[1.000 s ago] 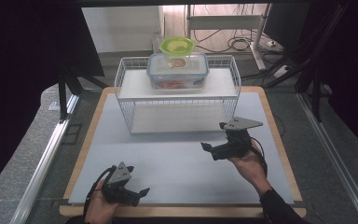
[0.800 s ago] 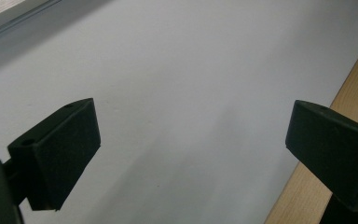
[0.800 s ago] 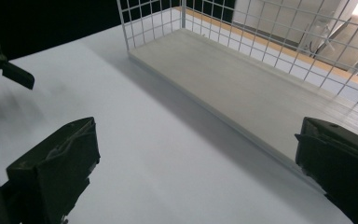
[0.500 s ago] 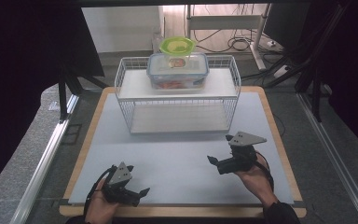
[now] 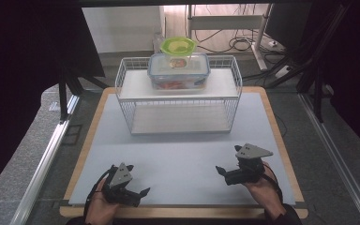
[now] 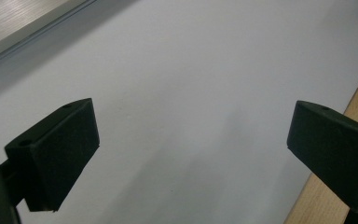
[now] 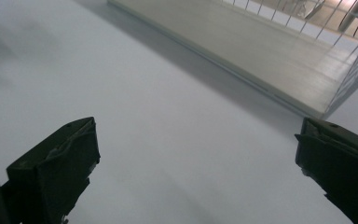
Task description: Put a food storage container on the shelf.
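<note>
1. Nearest the camera, the left tongs rest low at the front edge of the surface, jaws spread wide and holding nothing; in the left gripper view bare grey mat lies between them, with the wooden rim at the right.

2. Across the mat, the right tongs sit near the front right corner in the person's right hand, also spread and empty; in the right gripper view they look toward the lower shelf of the wire rack.

3. Farther back, the wire rack stands in the middle of the surface, its lower shelf bare. On its top shelf sits the clear food box, lid on, something red inside, with a green bowl just behind it.

4. Both tongs are well apart from the box, so any reach has to travel far forward and upward. The likely risk is a jaw catching the rack's raised wire rim and jolting or shifting the whole rack.

5. The box is wide and smooth-sided. Gripped by one pair of tongs alone, it may well slip or tilt off the shelf edge.

6. A push instead of a clean grip could drive the box back into the green bowl and knock it off the rear.
</note>
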Tool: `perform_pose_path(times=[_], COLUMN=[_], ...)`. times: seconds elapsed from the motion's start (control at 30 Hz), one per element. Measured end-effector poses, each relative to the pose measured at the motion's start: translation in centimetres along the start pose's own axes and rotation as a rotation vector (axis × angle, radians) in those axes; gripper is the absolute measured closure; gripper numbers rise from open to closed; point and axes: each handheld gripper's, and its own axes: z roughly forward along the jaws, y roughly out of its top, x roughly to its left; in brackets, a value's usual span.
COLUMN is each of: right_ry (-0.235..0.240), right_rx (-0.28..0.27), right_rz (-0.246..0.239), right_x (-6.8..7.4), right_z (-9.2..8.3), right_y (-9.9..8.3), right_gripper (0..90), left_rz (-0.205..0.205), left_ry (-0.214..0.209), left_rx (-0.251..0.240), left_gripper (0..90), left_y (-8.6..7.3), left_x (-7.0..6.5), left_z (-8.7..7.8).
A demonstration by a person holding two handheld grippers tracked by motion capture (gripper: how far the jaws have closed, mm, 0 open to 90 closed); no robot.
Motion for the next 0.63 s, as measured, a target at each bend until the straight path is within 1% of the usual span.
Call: perform_pose_path(times=[0.07,0.2,0.33,0.5,0.63], right_ry=[-0.001,-0.001,0.004,0.009,0.002], right_rx=[0.009,0.037,0.073,0.125,0.132], right_rz=[0.006,0.007,0.014,0.019,0.017], right_x=[0.0,0.1,0.3,0.4,0.4], right_z=[0.0,0.0,0.0,0.1,0.2], right_y=[-0.4,-1.2,-2.1,-2.9,-2.9], right_gripper=[0.0,0.0,0.0,0.0,0.0], left_rz=[0.008,0.010,0.014,0.004,0.001], left_ry=[0.000,-0.001,-0.001,-0.011,-0.016], left_rx=[0.006,0.009,0.014,0.016,0.015], left_gripper=[2.0,2.0,2.0,1.9,1.7], left_y=[0.0,0.0,-0.1,-0.1,-0.1], left_x=[0.0,0.0,0.0,0.1,0.2], left_z=[0.0,0.1,0.2,0.2,0.3])
